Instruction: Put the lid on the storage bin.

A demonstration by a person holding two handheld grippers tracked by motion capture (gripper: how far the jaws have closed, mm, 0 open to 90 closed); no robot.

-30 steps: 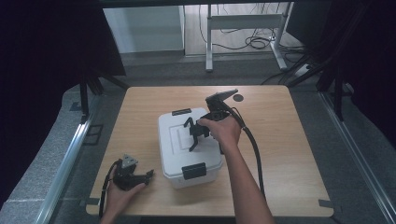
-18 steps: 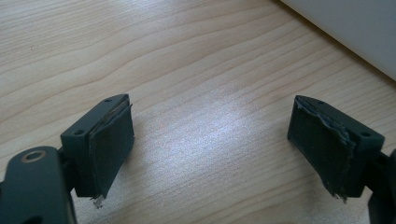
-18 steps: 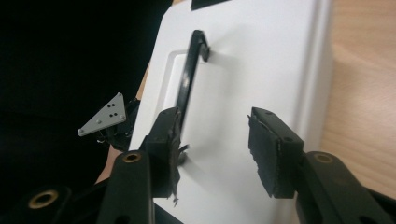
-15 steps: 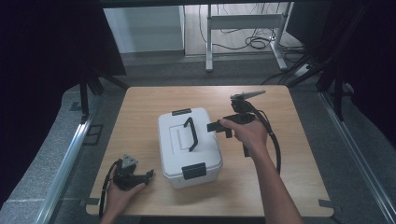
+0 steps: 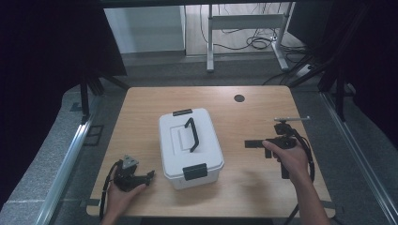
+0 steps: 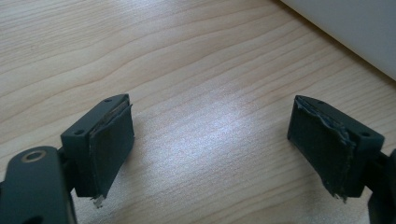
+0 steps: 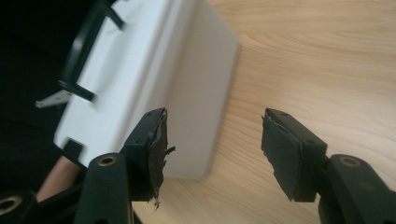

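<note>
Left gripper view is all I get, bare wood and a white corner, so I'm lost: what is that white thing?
Observer: A white storage box with its lid on, standing mid-table; a black handle lies along the lid.
Operator: Is it latched?
Observer: A black latch sits on the near end and another on the far end; I cannot tell whether they are locked.
Operator: Where is the other gripper?
Observer: The right gripper is held off the box's right side, jaws open with nothing between them, pointing at the box.
Operator: And mine?
Observer: The left gripper rests low at the near left, jaws open, just short of the box.
</note>
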